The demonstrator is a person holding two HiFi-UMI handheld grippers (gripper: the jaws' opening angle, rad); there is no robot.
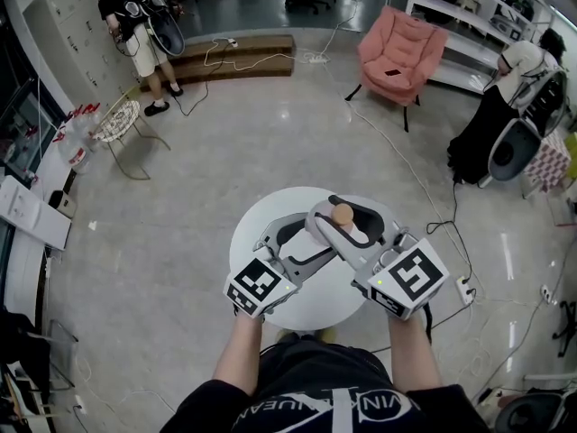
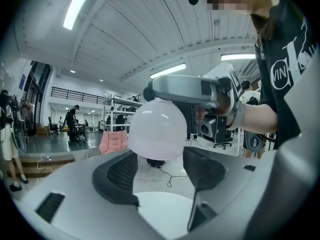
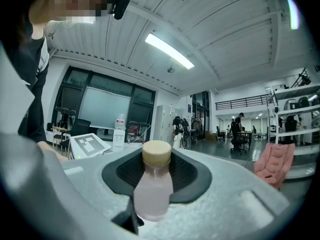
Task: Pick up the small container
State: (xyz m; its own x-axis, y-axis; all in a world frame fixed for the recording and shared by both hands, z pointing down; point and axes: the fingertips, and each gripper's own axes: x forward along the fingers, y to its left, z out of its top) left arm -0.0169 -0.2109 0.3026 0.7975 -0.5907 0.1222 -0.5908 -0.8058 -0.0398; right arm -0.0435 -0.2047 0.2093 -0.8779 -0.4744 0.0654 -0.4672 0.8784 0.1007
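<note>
The right gripper point(image 3: 155, 176) is closed on the small container point(image 3: 152, 191), its dark pads pressing the pale body from both sides. The container is a little bottle standing upright, its long axis vertical and its tan cap pointing up. It hangs in the air above the round white table point(image 1: 288, 204). The left gripper point(image 2: 160, 169) meets it from the opposite side with its jaws apart around the bottle's lower body; contact cannot be told. Well beyond stands a pink armchair point(image 1: 401, 57).
</note>
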